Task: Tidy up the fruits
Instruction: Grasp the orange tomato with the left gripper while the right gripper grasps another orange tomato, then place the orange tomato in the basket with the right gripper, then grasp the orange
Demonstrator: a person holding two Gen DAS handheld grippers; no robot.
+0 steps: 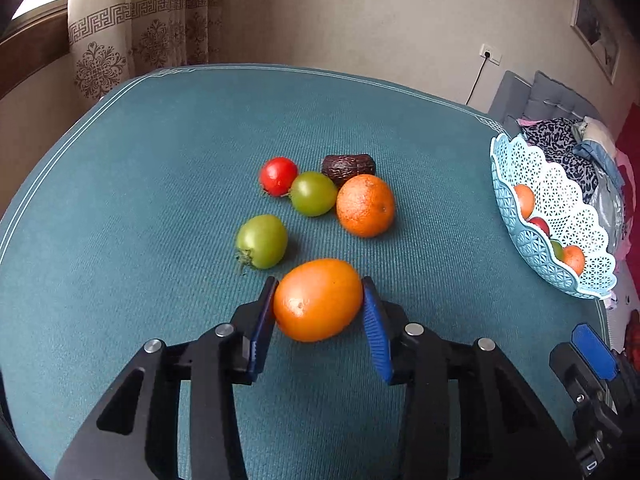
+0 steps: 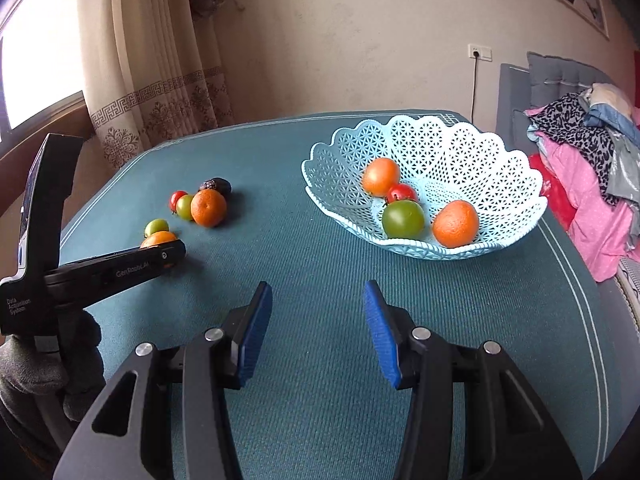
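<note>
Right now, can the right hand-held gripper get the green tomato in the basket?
Probably yes. The right hand-held gripper is open and empty, the green tomato lies uncovered in the basket, and only bare cloth lies between.

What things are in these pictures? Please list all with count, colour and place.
table: one, teal, under everything
basket: one, pale blue, table's right part
basket fruit: four, two orange, one red, one green, in basket
loose fruit: six, two orange, two green, one red, one dark, on table
clothes: pile, mixed colours, right of table
left gripper: one, black-blue, shut on nearest orange fruit
right gripper: one, black-blue, open over table
gloved hand: one, grey, holding left gripper
</note>
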